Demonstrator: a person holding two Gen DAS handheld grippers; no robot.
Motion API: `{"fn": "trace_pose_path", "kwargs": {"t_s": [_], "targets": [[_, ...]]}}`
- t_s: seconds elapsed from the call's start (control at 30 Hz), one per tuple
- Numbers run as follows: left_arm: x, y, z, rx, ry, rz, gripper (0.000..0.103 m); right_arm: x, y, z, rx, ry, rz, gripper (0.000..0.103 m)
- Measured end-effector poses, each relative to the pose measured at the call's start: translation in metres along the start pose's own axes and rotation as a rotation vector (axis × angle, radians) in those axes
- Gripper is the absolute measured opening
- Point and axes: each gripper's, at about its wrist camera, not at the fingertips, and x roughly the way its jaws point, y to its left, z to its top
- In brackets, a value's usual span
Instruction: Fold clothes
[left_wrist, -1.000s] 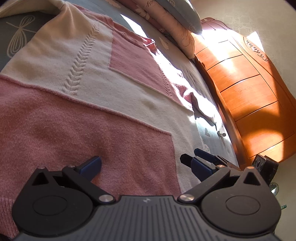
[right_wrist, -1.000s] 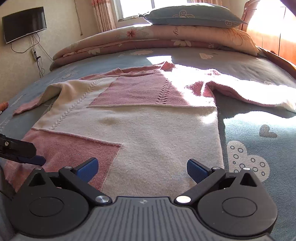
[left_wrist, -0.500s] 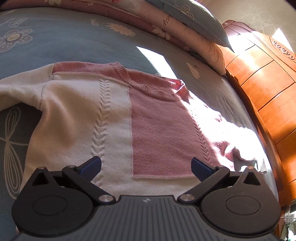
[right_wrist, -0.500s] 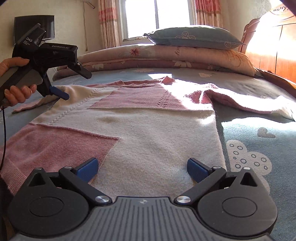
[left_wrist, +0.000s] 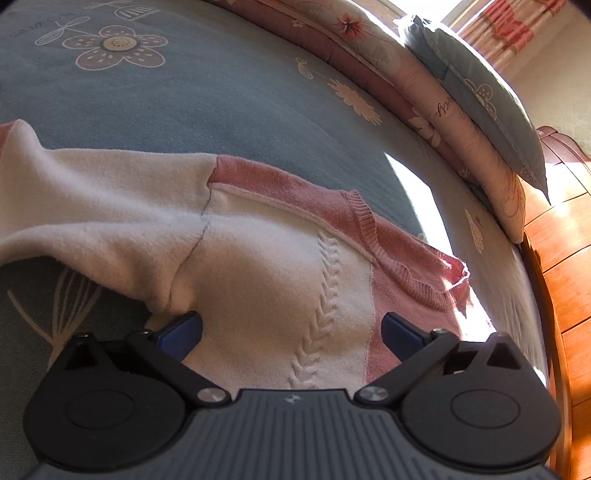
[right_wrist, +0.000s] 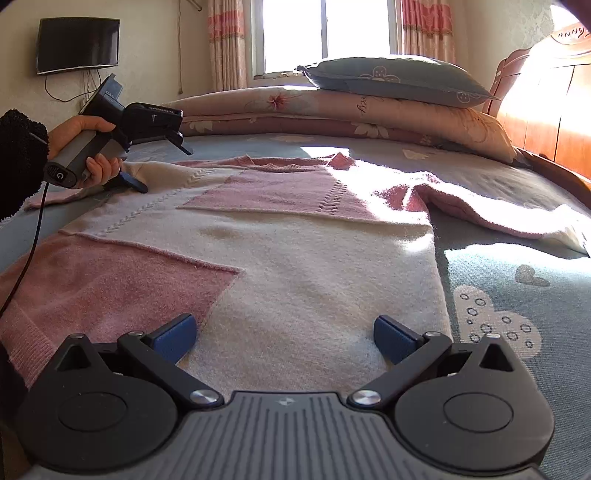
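A pink and cream knit sweater (right_wrist: 288, 236) lies spread flat on the bed, front up, collar toward the pillows. My left gripper (left_wrist: 291, 332) is open, low over the sweater's left shoulder (left_wrist: 258, 266), its left fingertip (left_wrist: 181, 330) by the armpit of the left sleeve (left_wrist: 85, 206). It also shows in the right wrist view (right_wrist: 162, 166), held in a hand. My right gripper (right_wrist: 284, 334) is open and empty just above the sweater's hem. The right sleeve (right_wrist: 498, 210) lies stretched out to the right.
The sweater rests on a blue-grey bedspread (right_wrist: 517, 302) with flower prints. Stacked quilts (right_wrist: 369, 114) and a pillow (right_wrist: 391, 79) lie at the far side. A wooden headboard (right_wrist: 554, 103) is on the right. A wall TV (right_wrist: 77, 44) hangs far left.
My left gripper has moved from the hem up along the sweater's left side to the shoulder and armpit, and lowered close to the fabric. The right gripper has stayed at the hem.
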Motion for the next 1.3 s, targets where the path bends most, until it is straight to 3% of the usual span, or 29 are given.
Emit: {"fn": "trace_pose_path", "kwargs": {"t_s": [0.13, 0.27, 0.33, 0.47, 0.6, 0.73, 0.87, 0.93, 1.07, 1.2, 1.23, 1.3], "targets": [[0.001, -0.032, 0.003, 0.087, 0.014, -0.097, 0.102, 0.0, 0.0, 0.0, 0.0, -0.002, -0.001, 0.103], [0.032, -0.037, 0.012, 0.083, 0.059, -0.028, 0.102, 0.0, 0.0, 0.0, -0.002, -0.001, 0.0, 0.103], [0.046, -0.025, 0.017, 0.025, 0.058, 0.025, 0.102, 0.0, -0.001, 0.0, -0.004, -0.001, 0.0, 0.103], [0.053, -0.004, 0.031, -0.09, -0.024, 0.015, 0.102, 0.0, -0.001, 0.0, -0.005, -0.001, 0.001, 0.103], [0.058, -0.004, 0.039, -0.15, -0.04, 0.033, 0.102, 0.0, -0.001, 0.0, -0.007, -0.001, 0.002, 0.103], [0.053, -0.02, 0.032, -0.095, 0.017, 0.017, 0.102, 0.0, -0.001, -0.001, -0.009, -0.001, 0.002, 0.103], [0.042, -0.043, 0.004, -0.043, 0.136, -0.098, 0.102, -0.001, 0.0, -0.001, -0.01, -0.003, 0.001, 0.103], [0.039, -0.059, -0.013, 0.032, 0.178, -0.126, 0.102, 0.0, 0.0, -0.001, -0.01, -0.004, 0.0, 0.103], [0.04, -0.08, -0.036, 0.198, 0.153, -0.053, 0.102, 0.0, 0.0, -0.002, -0.012, -0.005, -0.002, 0.103], [0.044, -0.078, -0.03, 0.132, 0.101, 0.036, 0.102, -0.001, 0.0, -0.001, -0.013, -0.005, -0.003, 0.103], [0.043, -0.083, -0.028, 0.105, 0.116, 0.021, 0.102, -0.001, 0.0, -0.001, -0.013, -0.005, -0.003, 0.103], [0.045, -0.1, -0.03, 0.096, 0.181, -0.101, 0.102, -0.001, 0.0, -0.001, -0.014, -0.004, -0.003, 0.103]]}}
